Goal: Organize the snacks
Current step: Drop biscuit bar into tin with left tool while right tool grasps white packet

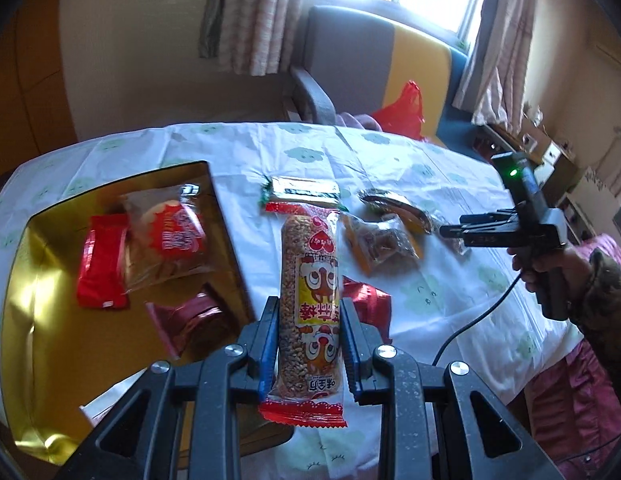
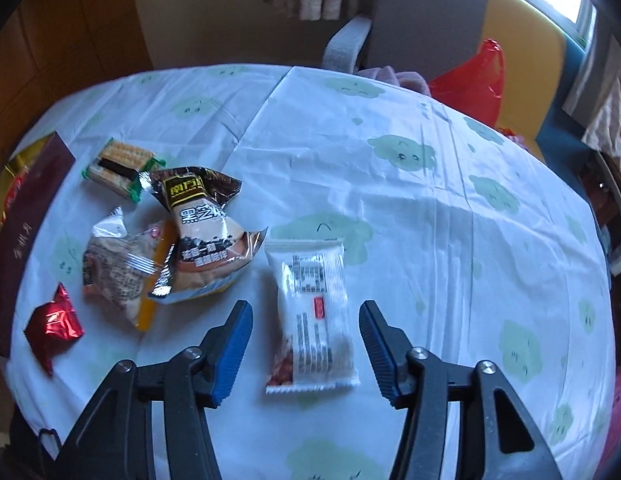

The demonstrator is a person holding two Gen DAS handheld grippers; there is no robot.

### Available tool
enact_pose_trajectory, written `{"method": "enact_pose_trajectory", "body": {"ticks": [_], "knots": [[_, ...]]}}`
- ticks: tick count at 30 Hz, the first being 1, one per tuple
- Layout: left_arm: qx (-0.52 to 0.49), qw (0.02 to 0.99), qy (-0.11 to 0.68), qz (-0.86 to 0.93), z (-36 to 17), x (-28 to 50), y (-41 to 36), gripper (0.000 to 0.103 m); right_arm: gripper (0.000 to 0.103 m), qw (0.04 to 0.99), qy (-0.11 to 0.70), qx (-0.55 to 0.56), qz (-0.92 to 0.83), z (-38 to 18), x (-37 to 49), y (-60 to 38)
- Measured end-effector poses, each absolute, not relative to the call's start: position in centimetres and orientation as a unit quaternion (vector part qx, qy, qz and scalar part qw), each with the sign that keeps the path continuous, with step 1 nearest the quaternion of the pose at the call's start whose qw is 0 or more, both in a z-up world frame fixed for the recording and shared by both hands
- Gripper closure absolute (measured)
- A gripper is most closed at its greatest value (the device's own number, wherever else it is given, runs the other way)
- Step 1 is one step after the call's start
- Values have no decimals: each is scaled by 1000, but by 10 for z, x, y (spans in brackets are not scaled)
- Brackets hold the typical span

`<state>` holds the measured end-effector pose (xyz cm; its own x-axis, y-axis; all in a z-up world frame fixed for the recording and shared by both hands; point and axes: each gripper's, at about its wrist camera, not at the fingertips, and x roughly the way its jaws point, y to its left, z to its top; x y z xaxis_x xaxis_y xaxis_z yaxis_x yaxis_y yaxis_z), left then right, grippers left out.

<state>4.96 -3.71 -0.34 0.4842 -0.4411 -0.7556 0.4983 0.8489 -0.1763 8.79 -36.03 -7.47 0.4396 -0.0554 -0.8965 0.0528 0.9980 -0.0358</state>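
My left gripper (image 1: 309, 312) is shut on a long puffed-rice bar in a clear and red wrapper (image 1: 310, 280), held above the table beside the gold box (image 1: 34, 280). The box holds a red packet (image 1: 102, 260), a clear-wrapped cake (image 1: 166, 240) and a dark red foil snack (image 1: 194, 320). My right gripper (image 2: 306, 316) is open, its jaws on either side of a white snack packet (image 2: 314, 308) lying on the tablecloth. It also shows at the right of the left wrist view (image 1: 454, 232). Left of it lie a black sesame packet (image 2: 202, 216), a clear-wrapped pastry (image 2: 118, 272), a cracker pack (image 2: 118, 168) and a red foil candy (image 2: 54, 324).
The table carries a white cloth with green clouds (image 2: 390, 184). A grey and yellow chair (image 1: 350, 64) with a red plastic bag (image 1: 402, 108) stands behind the far edge. A black cable (image 1: 478, 320) trails from the right gripper's handle. The box lid (image 2: 26, 216) lies at the left.
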Motion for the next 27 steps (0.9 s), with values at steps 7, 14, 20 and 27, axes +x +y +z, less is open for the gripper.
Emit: {"method": "enact_pose_trajectory", "body": {"ticks": [7, 14, 20, 27], "knots": [[3, 879, 421, -222, 3, 49, 7, 74, 69, 837, 547, 1, -37, -84, 90, -365], [-82, 893, 431, -95, 0, 59, 99, 74, 69, 836, 548, 16, -24, -81, 34, -345], [-154, 880, 448, -31, -17, 59, 151, 74, 69, 844, 535, 18, -23, -80, 4, -324], [-199, 868, 453, -22, -28, 66, 160, 74, 69, 846, 530, 18, -48, -83, 5, -320]]}}
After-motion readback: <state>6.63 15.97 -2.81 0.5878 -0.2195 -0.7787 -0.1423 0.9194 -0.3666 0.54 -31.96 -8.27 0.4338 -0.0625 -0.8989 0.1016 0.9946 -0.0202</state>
